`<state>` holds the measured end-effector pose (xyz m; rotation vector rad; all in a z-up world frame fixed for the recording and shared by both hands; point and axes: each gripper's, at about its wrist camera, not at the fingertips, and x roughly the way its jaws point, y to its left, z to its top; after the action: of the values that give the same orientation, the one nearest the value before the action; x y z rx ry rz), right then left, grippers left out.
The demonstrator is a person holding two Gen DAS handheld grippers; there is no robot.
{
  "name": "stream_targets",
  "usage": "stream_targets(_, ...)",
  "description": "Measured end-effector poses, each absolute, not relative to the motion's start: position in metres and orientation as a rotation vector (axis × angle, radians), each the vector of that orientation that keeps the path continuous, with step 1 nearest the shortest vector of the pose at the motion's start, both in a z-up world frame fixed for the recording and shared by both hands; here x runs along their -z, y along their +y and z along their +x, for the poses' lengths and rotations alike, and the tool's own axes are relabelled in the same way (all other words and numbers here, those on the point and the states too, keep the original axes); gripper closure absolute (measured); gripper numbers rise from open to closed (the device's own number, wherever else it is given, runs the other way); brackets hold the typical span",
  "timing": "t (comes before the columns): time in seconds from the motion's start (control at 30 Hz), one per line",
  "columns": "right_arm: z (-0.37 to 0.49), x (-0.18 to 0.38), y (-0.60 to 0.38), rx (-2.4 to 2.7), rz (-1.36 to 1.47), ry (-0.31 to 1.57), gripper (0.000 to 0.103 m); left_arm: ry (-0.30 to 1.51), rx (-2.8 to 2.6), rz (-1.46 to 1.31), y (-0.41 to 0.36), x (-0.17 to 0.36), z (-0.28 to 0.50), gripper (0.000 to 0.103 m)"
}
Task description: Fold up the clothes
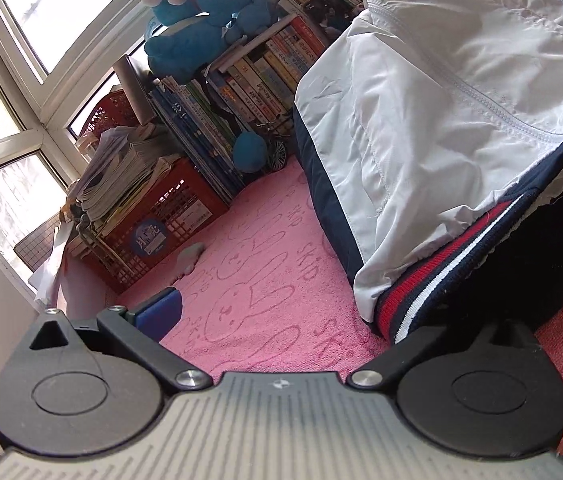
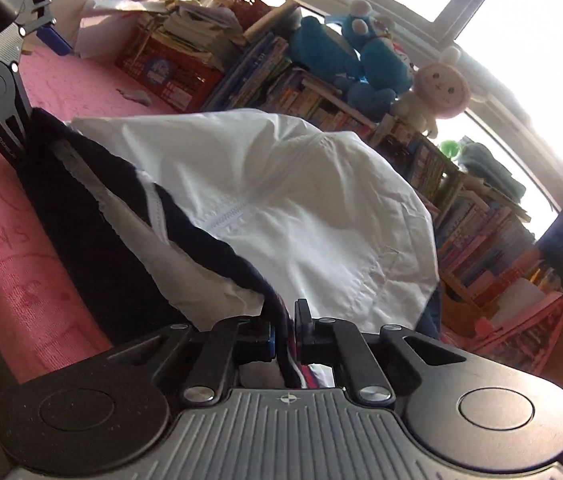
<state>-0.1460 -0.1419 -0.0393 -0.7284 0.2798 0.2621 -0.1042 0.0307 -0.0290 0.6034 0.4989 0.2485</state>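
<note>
A white and navy jacket [image 1: 441, 120] with a red, white and navy striped hem [image 1: 433, 276] lies bunched on a pink towel-covered surface [image 1: 265, 264]. My left gripper [image 1: 281, 320] is open wide; its blue-padded left finger [image 1: 157, 312] shows, the right finger is hidden under the dark hem. In the right wrist view the jacket [image 2: 281, 200] rises in front, and my right gripper [image 2: 284, 332] is shut on its striped hem edge [image 2: 281, 312]. The left gripper [image 2: 37, 52] shows at the far left, beside the jacket's dark edge.
A red crate [image 1: 161, 216] of stacked papers, rows of books [image 1: 249, 92] and a blue plush toy [image 1: 209, 20] line the far edge under the window. A small grey scrap [image 1: 189, 258] lies on the pink surface. A pink-and-white plush [image 2: 437, 88] sits on the books.
</note>
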Motion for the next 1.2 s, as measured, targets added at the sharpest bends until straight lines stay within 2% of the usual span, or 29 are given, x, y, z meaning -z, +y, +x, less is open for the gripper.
stream_targets(0.13,-0.137,0.053,-0.183,-0.105,-0.713,0.382,0.092,0.471,-0.244,0.631,0.030,0.025,-0.102,0.000)
stream_targets(0.23,-0.123,0.051,-0.187,-0.106,-0.674,0.372,0.091,0.370,-0.324,0.753,0.035,0.010,-0.086,0.000)
stream_targets(0.3,-0.098,0.046,-0.174,-0.133,-0.652,0.326,0.092,0.298,-0.394,0.815,0.043,-0.004,-0.072,0.000)
stream_targets(0.4,-0.055,0.027,-0.149,-0.195,-0.579,0.250,0.092,0.250,-0.517,0.731,0.078,-0.049,-0.062,0.000)
stream_targets(0.5,-0.050,0.004,-0.130,-0.247,-0.560,0.146,0.092,0.253,-0.555,0.664,0.102,-0.068,-0.083,0.000)
stream_targets(0.6,-0.068,0.005,-0.133,-0.263,-0.615,0.117,0.092,0.374,-0.477,0.646,0.101,-0.043,-0.106,0.000)
stream_targets(0.7,-0.088,0.015,-0.158,-0.264,-0.686,0.198,0.088,0.459,-0.378,0.676,0.078,-0.005,-0.122,0.000)
stream_targets(0.9,-0.134,0.031,-0.196,-0.216,-0.796,0.328,0.083,0.484,-0.224,0.746,0.040,0.018,-0.132,0.000)
stream_targets(1.03,-0.146,0.046,-0.206,-0.224,-0.780,0.350,0.076,0.500,-0.180,0.759,0.039,0.023,-0.132,0.000)
stream_targets(1.2,-0.153,0.051,-0.215,-0.239,-0.689,0.331,0.057,0.531,-0.117,0.705,0.039,0.011,-0.133,0.000)
